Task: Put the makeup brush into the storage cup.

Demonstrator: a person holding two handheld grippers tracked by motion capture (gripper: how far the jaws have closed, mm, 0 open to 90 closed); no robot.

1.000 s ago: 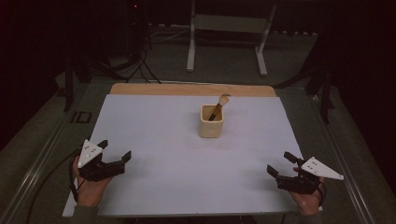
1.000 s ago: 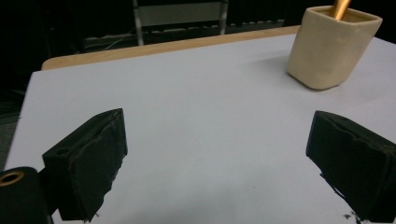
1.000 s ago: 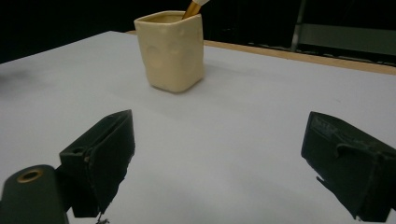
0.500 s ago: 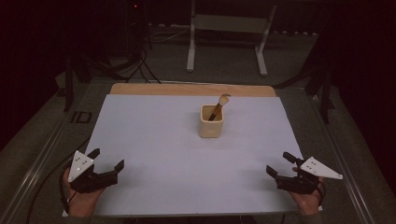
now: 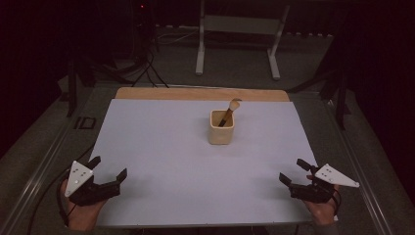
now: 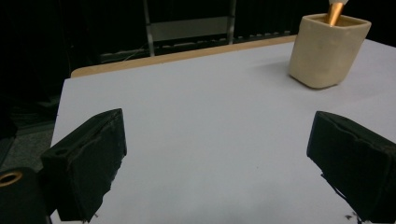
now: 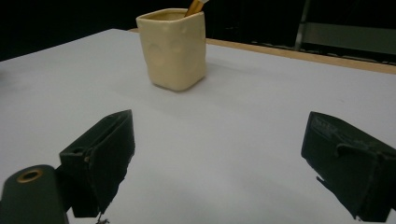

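A cream square cup [image 5: 221, 127] stands upright on the white sheet [image 5: 161, 147], a little right of centre. A brush [image 5: 229, 112] leans inside it with its pale tip up. The cup [image 6: 328, 49] sits far right in the left gripper view and the cup [image 7: 173, 47] sits upper left in the right gripper view. My left gripper [image 5: 108, 170] rests open near the front left corner of the sheet, nothing between its jaws. My right gripper [image 5: 293, 171] is open at the front right, also holding nothing. Both are well short of the cup.
A wooden board edge [image 5: 200, 94] shows behind the white sheet. Beyond the table stand a white metal stand [image 5: 238, 34] and dark tripod legs with cables [image 5: 142, 63] on the floor. A small dark object [image 5: 85, 122] lies left of the sheet.
My left gripper has drawn back toward the front left corner and a bit leftward. The right gripper, cup and brush have stayed put.
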